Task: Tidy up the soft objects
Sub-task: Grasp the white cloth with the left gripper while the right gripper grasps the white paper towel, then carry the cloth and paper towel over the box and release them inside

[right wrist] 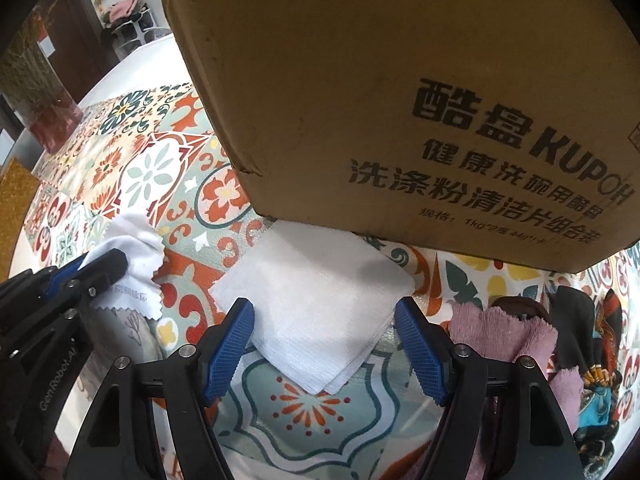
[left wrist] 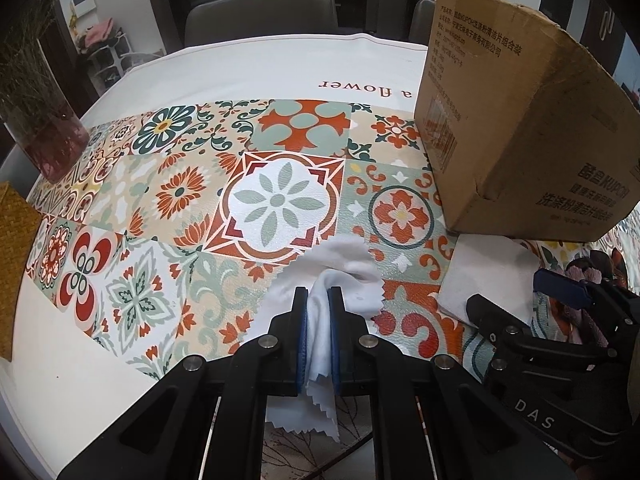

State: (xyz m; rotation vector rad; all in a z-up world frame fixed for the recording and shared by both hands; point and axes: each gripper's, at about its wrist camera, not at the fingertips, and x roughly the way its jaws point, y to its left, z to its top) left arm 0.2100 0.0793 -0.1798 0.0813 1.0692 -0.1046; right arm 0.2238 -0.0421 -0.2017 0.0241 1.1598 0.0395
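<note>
My left gripper (left wrist: 318, 294) is shut on a thin white cloth with zigzag edges (left wrist: 348, 268) and holds it over the patterned table mat; the cloth also shows in the right wrist view (right wrist: 132, 240). My right gripper (right wrist: 324, 308) is open, its blue pads either side of a folded white towel (right wrist: 320, 304) that lies flat against the foot of a cardboard box (right wrist: 400, 100). The towel (left wrist: 488, 276) and the box (left wrist: 516, 128) also show in the left wrist view. The right gripper (left wrist: 560, 292) appears there at the right.
A pink fluffy cloth (right wrist: 516, 332) and a dark patterned scarf (right wrist: 596, 360) lie right of the towel. A glass vase with grass (left wrist: 36, 100) and a woven yellow mat (left wrist: 12, 256) stand at the left. Grey chairs (left wrist: 260, 12) are behind the table.
</note>
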